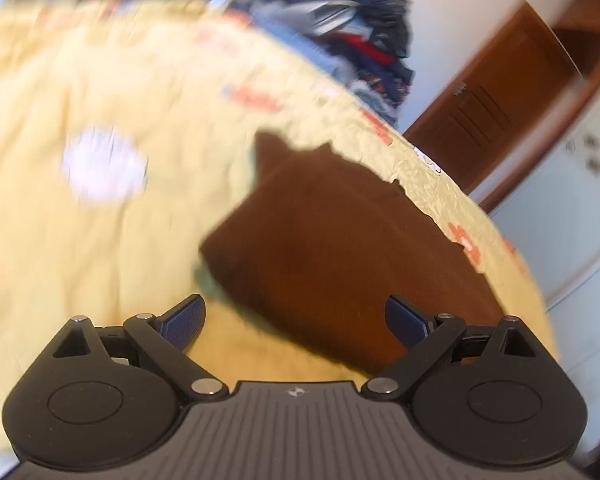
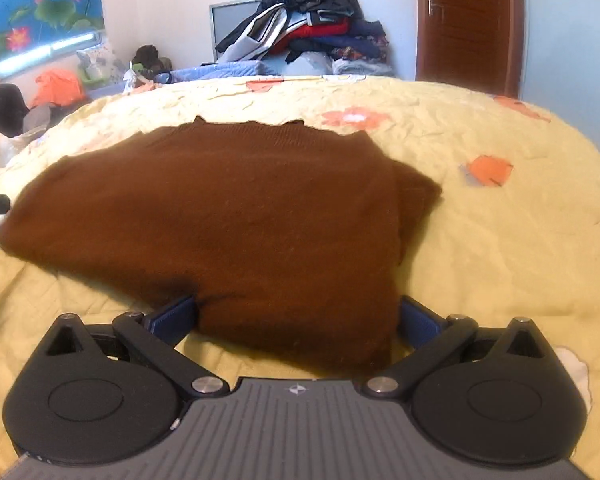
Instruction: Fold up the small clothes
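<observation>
The left gripper (image 1: 296,322) hovered with its two dark fingers spread wide apart and nothing between them (its view was smeared by motion blur). The right gripper (image 2: 298,322) sat low and level, its jaws also spread wide, one blue-padded finger (image 2: 176,318) on each side of a fold of brown cloth, not closed on it.

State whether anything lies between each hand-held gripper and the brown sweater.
Nothing visible does. The brown sweater lies between the open fingers of the right hand-held gripper, and bare yellow quilt is all that separates it from the left hand-held gripper.
</observation>
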